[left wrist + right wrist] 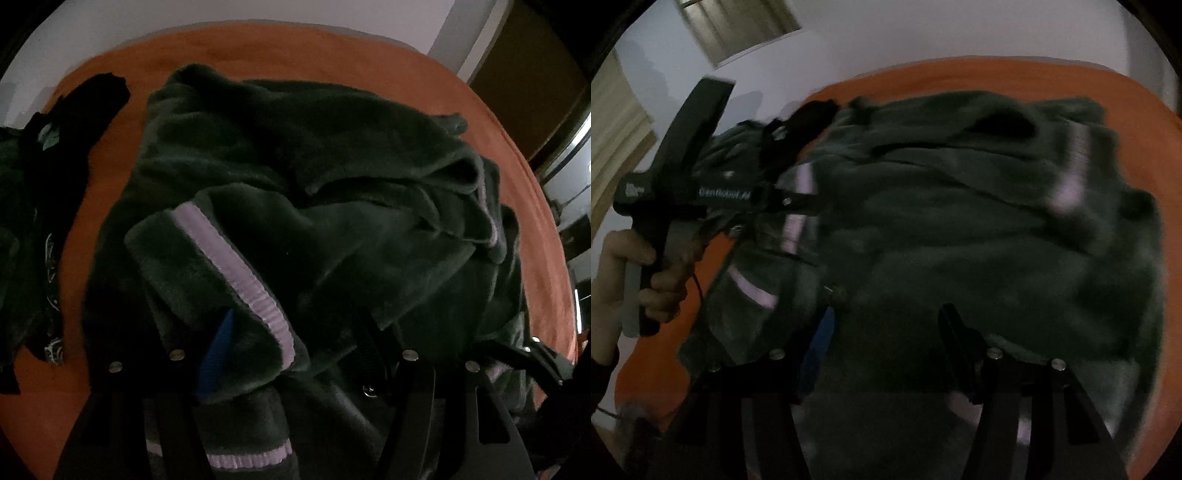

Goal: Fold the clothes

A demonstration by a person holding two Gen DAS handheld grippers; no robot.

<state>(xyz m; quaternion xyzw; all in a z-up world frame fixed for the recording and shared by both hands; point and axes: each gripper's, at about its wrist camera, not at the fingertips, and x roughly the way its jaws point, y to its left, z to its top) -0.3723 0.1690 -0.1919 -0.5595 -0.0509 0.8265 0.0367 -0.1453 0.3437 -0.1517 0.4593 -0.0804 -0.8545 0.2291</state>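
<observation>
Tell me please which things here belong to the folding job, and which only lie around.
For the job:
- green fleece, spread on the orange cover
- left tongs, fleece between the fingers
- right tongs, over the fleece

Lying about:
- black garment, left of the fleece
- curtain and window behind

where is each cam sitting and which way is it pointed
Left wrist view: sits on the left gripper, looking along its fingers across the dark green garment on the orange surface; only its own fingers show.
Right wrist view: sits on the right gripper, facing the same garment from the other side; it shows the left gripper and the hand holding it.
Shared: the green garment with lilac stripes, the orange surface, the pale wall.
</observation>
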